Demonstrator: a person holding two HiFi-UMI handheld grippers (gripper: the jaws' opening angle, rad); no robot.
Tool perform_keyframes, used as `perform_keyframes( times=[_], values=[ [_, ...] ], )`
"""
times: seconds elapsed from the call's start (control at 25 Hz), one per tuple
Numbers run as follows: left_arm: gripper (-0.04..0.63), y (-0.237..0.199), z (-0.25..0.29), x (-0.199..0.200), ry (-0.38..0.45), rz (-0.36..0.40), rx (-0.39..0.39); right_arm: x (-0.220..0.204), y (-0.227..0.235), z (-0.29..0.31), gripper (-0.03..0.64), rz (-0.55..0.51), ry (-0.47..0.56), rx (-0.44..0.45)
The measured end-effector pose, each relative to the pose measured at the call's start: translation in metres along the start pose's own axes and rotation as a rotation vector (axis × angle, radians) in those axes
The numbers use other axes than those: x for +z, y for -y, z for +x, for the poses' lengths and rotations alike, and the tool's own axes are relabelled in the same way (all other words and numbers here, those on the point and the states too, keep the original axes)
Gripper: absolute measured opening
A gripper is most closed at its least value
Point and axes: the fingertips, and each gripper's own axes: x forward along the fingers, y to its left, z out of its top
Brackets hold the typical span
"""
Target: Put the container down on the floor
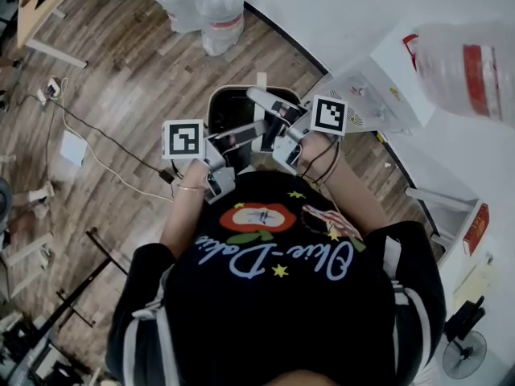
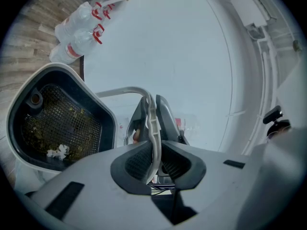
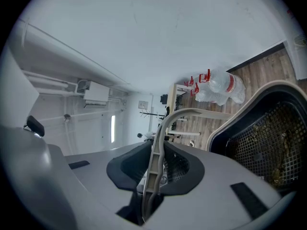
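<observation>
The container [image 1: 216, 103] is a white bin with a black mesh basket inside and a thin pale handle [image 1: 260, 81]. It hangs in front of the person's chest, above the wooden floor [image 1: 121, 63]. My left gripper [image 1: 235, 139] and right gripper [image 1: 278, 125] meet over it. In the left gripper view the left gripper [image 2: 153, 152] is shut on the handle [image 2: 151, 123], and the container [image 2: 57, 123] hangs to the left with bits of debris in the mesh. In the right gripper view the right gripper [image 3: 156, 164] is shut on the same handle [image 3: 160, 138], with the container [image 3: 268, 143] at the right.
Several large water jugs [image 1: 205, 2] lie on the floor by the white wall. Another jug [image 1: 467, 67] rests on a white cabinet [image 1: 398, 71] to the right. A cable [image 1: 96, 155] runs over the floor at the left, and table legs [image 1: 48, 51] stand at the far left.
</observation>
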Motion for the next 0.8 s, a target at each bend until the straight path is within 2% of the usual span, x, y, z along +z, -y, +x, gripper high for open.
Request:
perform_keyframes(
  times=[0.48, 0.8],
  values=[
    [0.051, 0.001, -0.001, 0.004, -0.001, -0.023, -0.032, 0.002, 0.004, 0.004, 0.064, -0.019, 0.014, -0.021],
    [0.051, -0.005, -0.002, 0.012, 0.014, -0.011, -0.018, 0.005, 0.008, 0.012, 0.064, -0.02, -0.003, -0.012]
  ],
)
